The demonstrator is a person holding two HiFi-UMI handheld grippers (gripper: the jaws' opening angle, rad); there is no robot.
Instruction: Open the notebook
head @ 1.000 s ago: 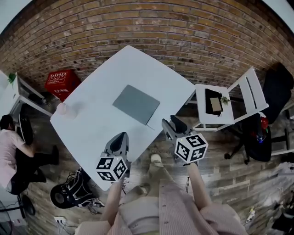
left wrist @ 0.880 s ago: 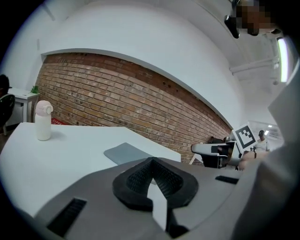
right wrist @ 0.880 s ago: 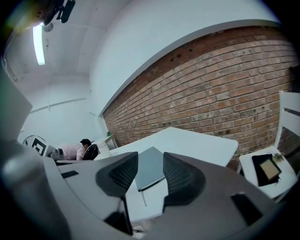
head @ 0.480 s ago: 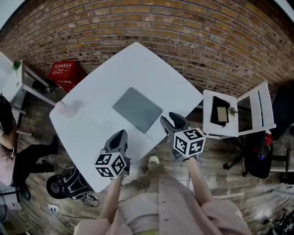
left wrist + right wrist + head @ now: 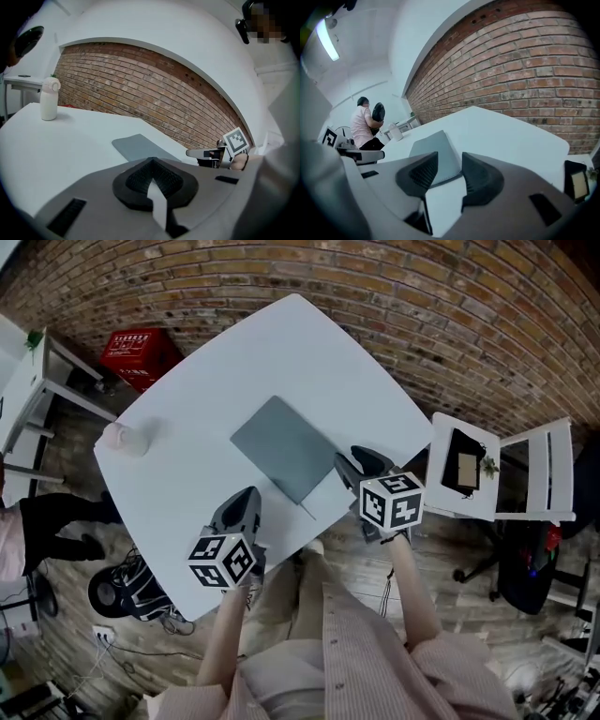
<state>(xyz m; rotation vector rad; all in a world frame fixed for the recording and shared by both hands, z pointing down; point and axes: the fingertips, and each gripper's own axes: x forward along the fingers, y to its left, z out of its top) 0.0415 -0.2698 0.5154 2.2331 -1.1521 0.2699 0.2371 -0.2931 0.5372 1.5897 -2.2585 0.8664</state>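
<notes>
Notebook (image 5: 284, 448): a grey-covered item, found closed and lying flat near the middle of the white table (image 5: 281, 343), well clear of every edge.

Left gripper (image 5: 246, 505): held over the near edge of the table, short of the notebook and not touching it. Its jaws are seen pressed together in the left gripper view (image 5: 151, 161), with nothing caught between them.

Right gripper (image 5: 359, 463): positioned just beside the notebook's near right edge. Its jaws are seen parted in the right gripper view (image 5: 450, 164). Nothing is held, and the cover's edge is visible beyond the gap.

White bottle (image 5: 122, 437): noted upright near the table's left corner, well apart from the notebook.
</notes>
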